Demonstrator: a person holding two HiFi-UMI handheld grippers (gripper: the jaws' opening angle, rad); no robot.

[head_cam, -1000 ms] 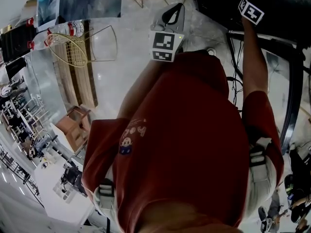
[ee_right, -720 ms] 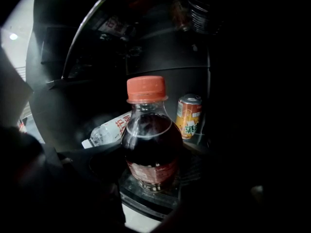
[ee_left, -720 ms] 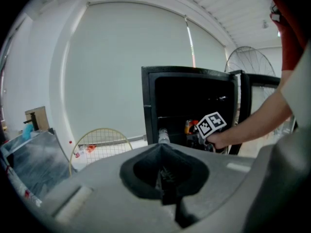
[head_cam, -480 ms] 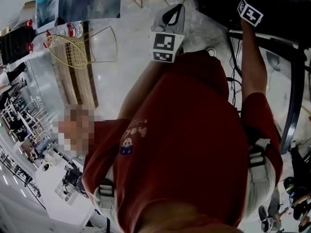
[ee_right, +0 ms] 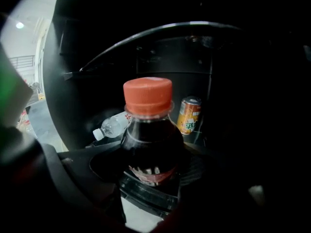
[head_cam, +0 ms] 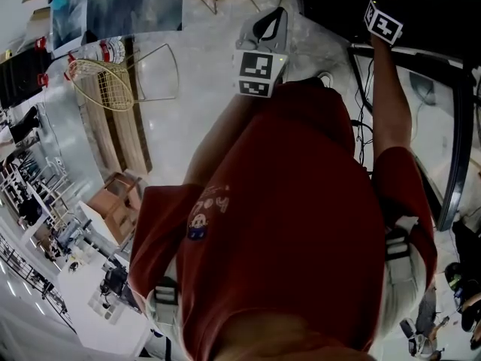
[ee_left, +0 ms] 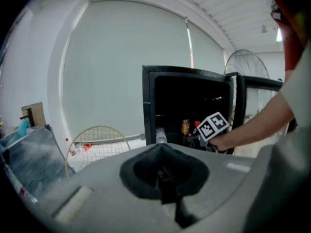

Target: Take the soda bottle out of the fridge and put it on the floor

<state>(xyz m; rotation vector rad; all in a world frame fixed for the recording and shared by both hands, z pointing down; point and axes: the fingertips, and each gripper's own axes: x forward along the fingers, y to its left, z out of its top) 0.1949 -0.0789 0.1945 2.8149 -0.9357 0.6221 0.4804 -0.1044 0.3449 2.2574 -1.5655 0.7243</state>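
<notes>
Right now the soda bottle point(ee_right: 148, 144) is standing upright inside the fridge point(ee_left: 146, 106), dead centre in the right gripper view. The right gripper point(ee_right: 148, 178) is clamping its dark lower body, jaws set wide round it.

I am judging the step as the withdrawal. The bottle is wanting a straight, level pull out through the door opening, held upright, with the grip low on the body rather than on the tapering shoulder.

The bottle is showing smooth, rounded clear plastic over dark liquid, a red cap point(ee_right: 147, 96) and a red label band. Such walls are probably giving a little under pressure, so a steady squeeze is suiting it better than a hard one.

At two o'clock from the cap an orange metal can point(ee_right: 188, 114) is standing, and at nine o'clock a clear water bottle point(ee_right: 112, 125) is lying on its side. Both are sitting behind and apart, yet a sideways swing is risking a knock.

The left gripper point(ee_left: 160, 149) is hanging outside, jaws together and empty, above the glossy pale floor point(head_cam: 203, 74).
</notes>
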